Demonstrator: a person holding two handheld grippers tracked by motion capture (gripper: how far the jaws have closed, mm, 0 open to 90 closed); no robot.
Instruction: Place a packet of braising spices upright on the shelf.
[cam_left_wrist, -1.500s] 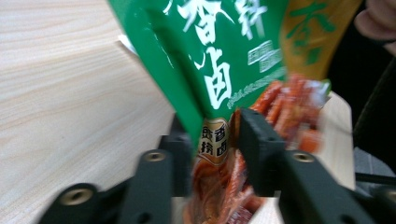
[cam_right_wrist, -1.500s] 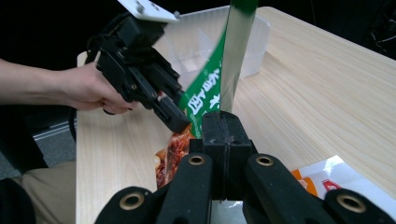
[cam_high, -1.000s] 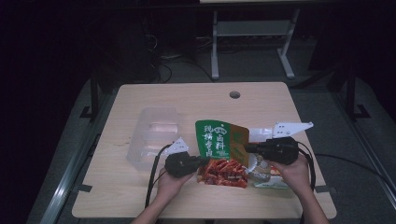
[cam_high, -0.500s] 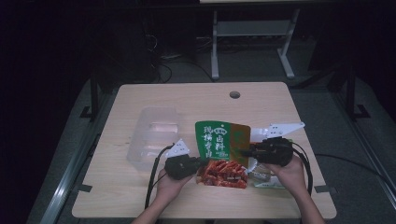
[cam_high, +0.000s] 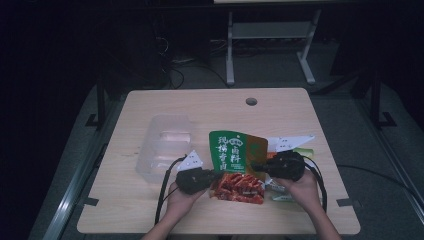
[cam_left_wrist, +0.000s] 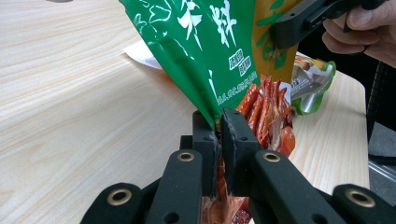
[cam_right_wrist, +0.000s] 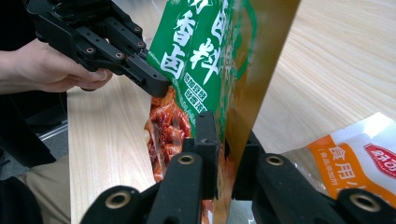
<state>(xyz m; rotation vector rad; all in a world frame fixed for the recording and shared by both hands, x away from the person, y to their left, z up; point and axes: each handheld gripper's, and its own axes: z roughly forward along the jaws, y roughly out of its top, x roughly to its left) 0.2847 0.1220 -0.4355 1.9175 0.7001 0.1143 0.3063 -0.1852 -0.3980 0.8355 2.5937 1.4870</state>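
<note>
I had the left gripper and right gripper both clamped on opposite edges of the green seasoning pouch, held up over the table; it looked light, floppy and slick, so edge seams seemed safest.

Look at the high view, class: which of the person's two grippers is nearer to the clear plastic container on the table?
Left. The left gripper sits just right of the clear plastic container, clamped on the green seasoning pouch. The right gripper grips the pouch's far side, farther from the container.
</note>
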